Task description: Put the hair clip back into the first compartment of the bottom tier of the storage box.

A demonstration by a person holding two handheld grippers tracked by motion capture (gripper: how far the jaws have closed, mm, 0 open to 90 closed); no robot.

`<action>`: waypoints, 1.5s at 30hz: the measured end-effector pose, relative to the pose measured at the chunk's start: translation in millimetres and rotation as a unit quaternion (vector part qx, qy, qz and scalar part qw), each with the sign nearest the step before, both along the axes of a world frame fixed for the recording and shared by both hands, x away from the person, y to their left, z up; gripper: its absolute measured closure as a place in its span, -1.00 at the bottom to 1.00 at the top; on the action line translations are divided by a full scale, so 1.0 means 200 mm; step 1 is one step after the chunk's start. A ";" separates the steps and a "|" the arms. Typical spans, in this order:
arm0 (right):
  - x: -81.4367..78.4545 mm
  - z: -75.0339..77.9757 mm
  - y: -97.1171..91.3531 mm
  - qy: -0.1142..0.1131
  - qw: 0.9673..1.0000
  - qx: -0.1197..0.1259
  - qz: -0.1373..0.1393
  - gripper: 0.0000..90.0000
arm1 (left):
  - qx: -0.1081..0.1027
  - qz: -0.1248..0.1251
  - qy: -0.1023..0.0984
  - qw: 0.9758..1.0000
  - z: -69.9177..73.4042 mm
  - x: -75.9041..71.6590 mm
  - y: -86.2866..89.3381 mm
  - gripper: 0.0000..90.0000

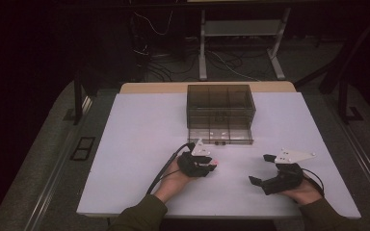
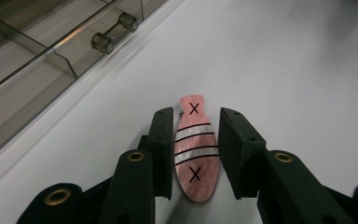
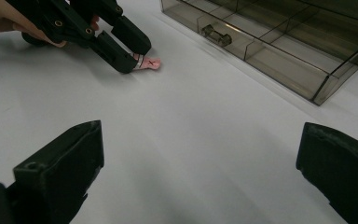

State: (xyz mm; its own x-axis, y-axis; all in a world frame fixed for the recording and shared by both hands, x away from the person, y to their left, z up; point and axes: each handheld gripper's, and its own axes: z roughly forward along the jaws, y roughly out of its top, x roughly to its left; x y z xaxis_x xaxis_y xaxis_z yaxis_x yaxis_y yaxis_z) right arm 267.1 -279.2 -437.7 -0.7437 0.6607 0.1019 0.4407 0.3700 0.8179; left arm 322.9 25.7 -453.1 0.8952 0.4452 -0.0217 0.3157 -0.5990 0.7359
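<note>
The pink fish-shaped hair clip point(image 2: 195, 148) lies flat on the white table point(image 1: 139, 144), just in front of the smoky plastic drawer box point(image 1: 220, 113), pinched edgewise between the left gripper point(image 2: 195, 154) jaws. Being thin and glossy, it could snap out sideways when lifted. The right gripper point(image 3: 200, 177) rests apart, jaws spread.

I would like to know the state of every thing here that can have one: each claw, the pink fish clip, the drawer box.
Left claw: shut on the fish clip, low at the table.
Right claw: open, nothing between its jaws.
Fish clip: flat on the table, gripped at its sides.
Drawer: pulled out of the box, compartments look empty.
</note>
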 end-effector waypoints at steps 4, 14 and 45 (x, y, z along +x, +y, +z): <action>0.00 0.00 0.00 0.000 1.000 0.000 0.000 -1.00 | 0.003 -0.002 -0.003 1.000 0.00 0.00 0.00 0.46; 0.00 0.00 0.00 0.000 1.000 0.000 0.000 -1.00 | 0.003 0.001 0.003 1.000 0.00 0.00 0.00 0.50; 0.00 0.00 0.00 0.000 1.000 0.000 0.002 -1.00 | -0.039 0.002 0.025 0.999 0.09 0.01 0.09 0.50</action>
